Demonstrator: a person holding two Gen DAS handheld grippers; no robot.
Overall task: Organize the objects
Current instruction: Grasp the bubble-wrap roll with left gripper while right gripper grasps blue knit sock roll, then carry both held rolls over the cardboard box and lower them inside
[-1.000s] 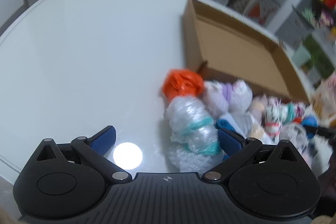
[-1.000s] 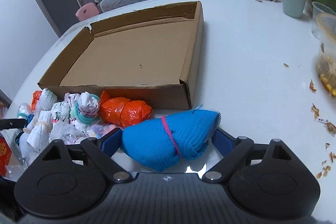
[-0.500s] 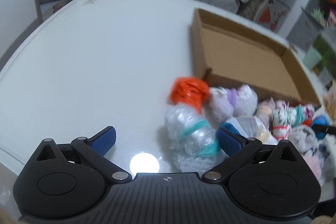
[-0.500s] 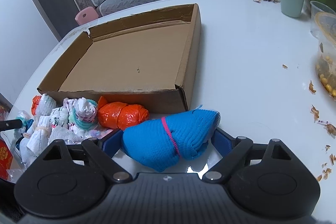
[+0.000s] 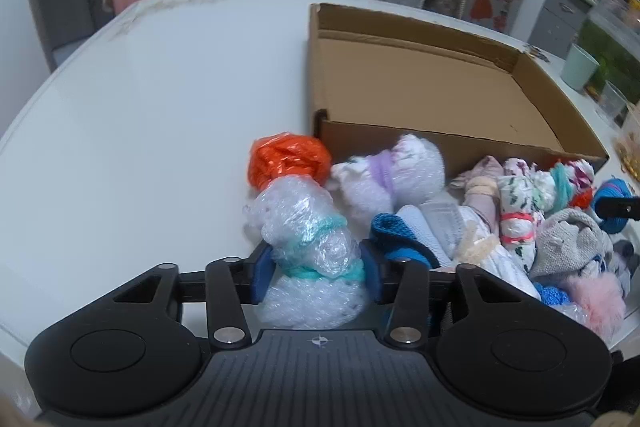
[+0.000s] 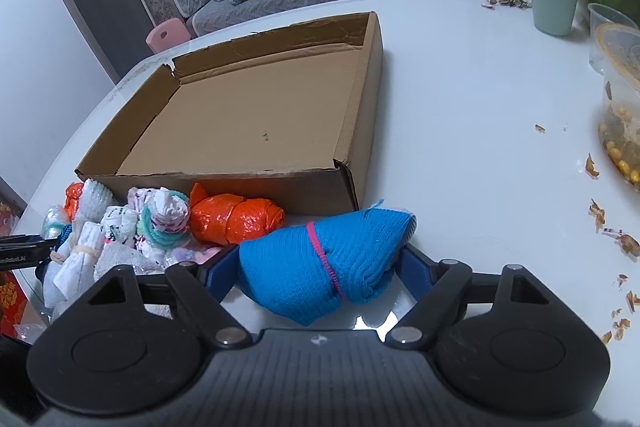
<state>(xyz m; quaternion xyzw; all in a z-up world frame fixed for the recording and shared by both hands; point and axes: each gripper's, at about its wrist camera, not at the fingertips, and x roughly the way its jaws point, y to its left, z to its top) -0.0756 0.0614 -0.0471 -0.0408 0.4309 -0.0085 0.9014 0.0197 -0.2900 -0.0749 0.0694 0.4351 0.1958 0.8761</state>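
The left gripper (image 5: 317,273) is closing, its blue pads pressed against both sides of a bubble-wrap bundle (image 5: 308,251) tied with a teal band, at the left edge of the pile near the cardboard box (image 5: 436,95). The right gripper (image 6: 316,269) is also closing on a blue knitted bundle (image 6: 326,259) lying on the white table (image 6: 472,131), just near the box's right corner; both pads touch it.

Bubble-wrap bundle (image 5: 312,251) and blue knit bundle (image 6: 324,263) before shallow, open cardboard box (image 6: 352,131)
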